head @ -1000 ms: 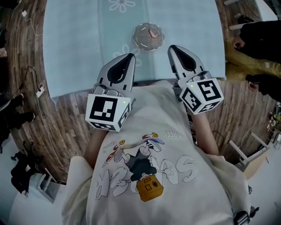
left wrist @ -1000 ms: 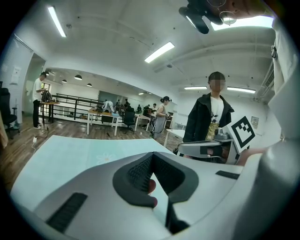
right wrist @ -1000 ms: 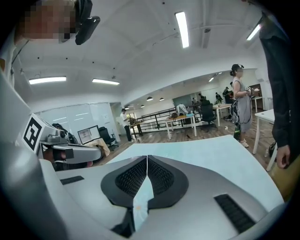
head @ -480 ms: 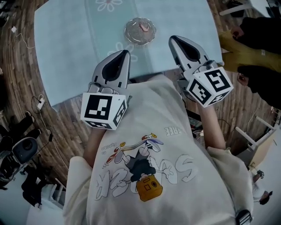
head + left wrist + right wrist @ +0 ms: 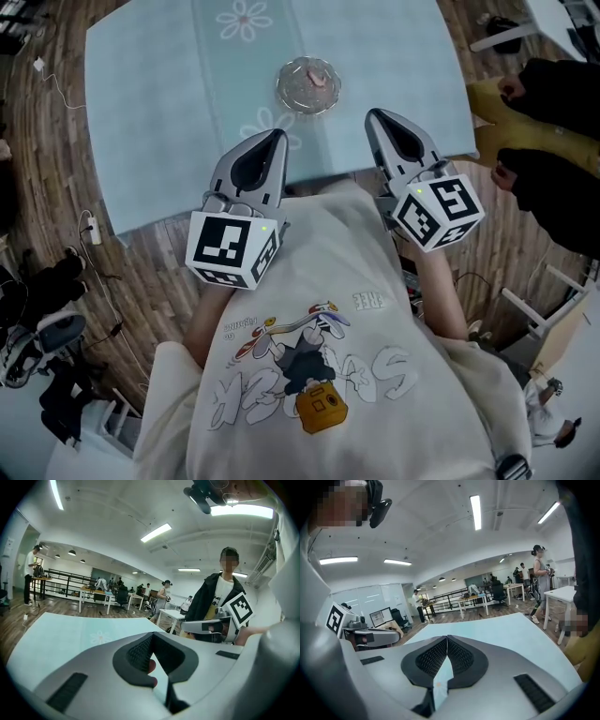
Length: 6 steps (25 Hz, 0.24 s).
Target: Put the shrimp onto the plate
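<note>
A clear glass plate [image 5: 290, 93] lies around the middle of the light-blue worktop [image 5: 150, 103], with the pink shrimp [image 5: 319, 75] already in it. The left tongs [image 5: 275, 137] and right tongs [image 5: 377, 114] hover over the near edge, well apart from the plate. Both are pinched together and hold nothing. A person's dark sleeves [image 5: 553, 183] show beyond the right edge.

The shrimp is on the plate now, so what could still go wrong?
1. The plate holding the shrimp is small and sits just ahead of the left hand-held gripper and the right hand-held gripper. A careless swing forward might knock it.
2. Both are shut and hang by the near edge of the tablecloth. Snagging that edge could drag the plate along.
</note>
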Motion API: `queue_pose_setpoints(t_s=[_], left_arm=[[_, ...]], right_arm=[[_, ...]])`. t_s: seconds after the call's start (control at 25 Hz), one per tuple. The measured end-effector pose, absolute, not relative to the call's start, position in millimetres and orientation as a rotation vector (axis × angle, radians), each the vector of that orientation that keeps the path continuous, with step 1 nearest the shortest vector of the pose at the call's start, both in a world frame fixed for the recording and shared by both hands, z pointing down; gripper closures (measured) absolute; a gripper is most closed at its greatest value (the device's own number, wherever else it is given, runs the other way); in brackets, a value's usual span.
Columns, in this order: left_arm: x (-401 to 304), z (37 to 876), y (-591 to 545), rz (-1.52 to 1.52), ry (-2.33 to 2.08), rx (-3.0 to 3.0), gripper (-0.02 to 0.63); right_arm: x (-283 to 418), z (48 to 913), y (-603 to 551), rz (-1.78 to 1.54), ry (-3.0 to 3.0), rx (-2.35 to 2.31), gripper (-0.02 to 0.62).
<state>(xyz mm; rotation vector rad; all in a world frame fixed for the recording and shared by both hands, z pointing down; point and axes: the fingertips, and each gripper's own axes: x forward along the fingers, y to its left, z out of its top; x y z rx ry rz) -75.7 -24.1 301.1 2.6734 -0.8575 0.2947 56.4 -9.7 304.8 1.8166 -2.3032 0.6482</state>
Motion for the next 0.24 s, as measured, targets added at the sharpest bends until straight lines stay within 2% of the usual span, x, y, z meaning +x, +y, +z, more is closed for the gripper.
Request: queue_pose_setpoints(t_s=[0.24], left_arm=[[-91.6, 306.7, -22.0, 0.311, -0.87, 2.643, 0.598]], right_arm=[[50.3, 315.2, -5.6, 0.666, -2.268, 1.811, 0.572]])
